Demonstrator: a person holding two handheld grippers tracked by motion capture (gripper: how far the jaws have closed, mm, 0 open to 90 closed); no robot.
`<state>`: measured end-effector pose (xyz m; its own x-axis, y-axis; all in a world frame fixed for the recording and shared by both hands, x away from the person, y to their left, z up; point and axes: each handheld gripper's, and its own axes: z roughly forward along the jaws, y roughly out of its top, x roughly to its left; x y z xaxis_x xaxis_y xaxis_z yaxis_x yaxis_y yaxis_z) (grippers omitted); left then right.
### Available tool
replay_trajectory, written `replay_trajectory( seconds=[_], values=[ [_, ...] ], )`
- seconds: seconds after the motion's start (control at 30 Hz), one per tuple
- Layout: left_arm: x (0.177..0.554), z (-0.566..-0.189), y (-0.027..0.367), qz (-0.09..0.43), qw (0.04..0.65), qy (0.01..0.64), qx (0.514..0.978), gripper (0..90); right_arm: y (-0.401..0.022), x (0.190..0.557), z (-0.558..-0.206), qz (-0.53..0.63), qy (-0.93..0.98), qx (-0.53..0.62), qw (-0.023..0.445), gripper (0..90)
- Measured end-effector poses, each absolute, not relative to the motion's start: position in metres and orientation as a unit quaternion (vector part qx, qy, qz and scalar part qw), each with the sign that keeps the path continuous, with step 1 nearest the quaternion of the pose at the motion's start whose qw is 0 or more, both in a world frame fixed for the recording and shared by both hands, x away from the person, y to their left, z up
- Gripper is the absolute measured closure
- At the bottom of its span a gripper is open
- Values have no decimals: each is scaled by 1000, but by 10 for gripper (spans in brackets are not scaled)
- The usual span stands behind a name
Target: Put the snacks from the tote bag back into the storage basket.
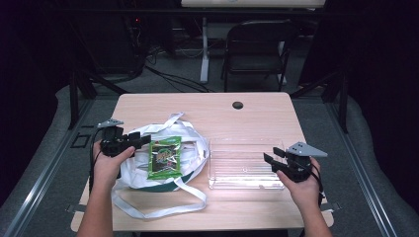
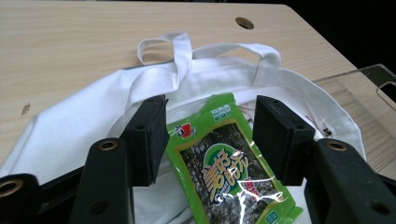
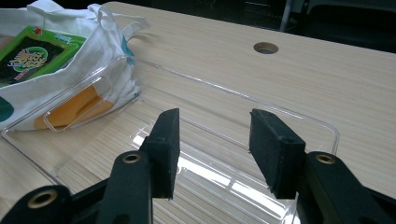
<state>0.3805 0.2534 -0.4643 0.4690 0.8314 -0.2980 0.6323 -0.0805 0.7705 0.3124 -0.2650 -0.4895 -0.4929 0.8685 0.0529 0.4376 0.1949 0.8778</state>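
A white tote bag [image 1: 133, 168] lies flat on the left half of the wooden table [image 1: 247, 116]. A green seaweed snack packet [image 1: 164, 157] rests on top of it. My left gripper [image 1: 141, 139] hovers at the bag's left side and points right toward the packet. In the left gripper view its jaws [image 2: 210, 135] stand open, with the packet [image 2: 224, 172] lying between and beyond them, untouched by the pads. An empty clear plastic tray [image 1: 242, 165] sits to the right of the bag. My right gripper [image 1: 272, 154] is at the tray's right end, open [image 3: 215, 140] above the tray floor [image 3: 210, 177].
The bag's long straps [image 1: 163, 207] loop toward the front edge, and one strap [image 1: 170, 118] reaches toward the back. A round cable hole [image 1: 237, 105] is near the table's far edge. A folding chair [image 1: 257, 47] stands behind the table.
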Motion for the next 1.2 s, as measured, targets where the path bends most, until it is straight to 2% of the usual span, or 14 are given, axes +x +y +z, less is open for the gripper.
replay_trajectory(
  seconds=[0.13,0.23,0.5,0.8,1.2],
  values=[
    [382,-474,253,89,443,521,724,441,-264,314,-489,449,739,450,224,593],
    [383,-476,254,80,444,524,723,459,-263,317,-489,444,745,460,193,603],
    [383,-481,259,54,423,542,724,458,-261,319,-486,432,750,472,167,632],
    [388,-492,258,28,401,566,720,403,-262,318,-486,432,748,479,155,619],
    [398,-515,247,-38,379,589,712,343,-262,317,-487,429,752,476,154,603]
  ],
)
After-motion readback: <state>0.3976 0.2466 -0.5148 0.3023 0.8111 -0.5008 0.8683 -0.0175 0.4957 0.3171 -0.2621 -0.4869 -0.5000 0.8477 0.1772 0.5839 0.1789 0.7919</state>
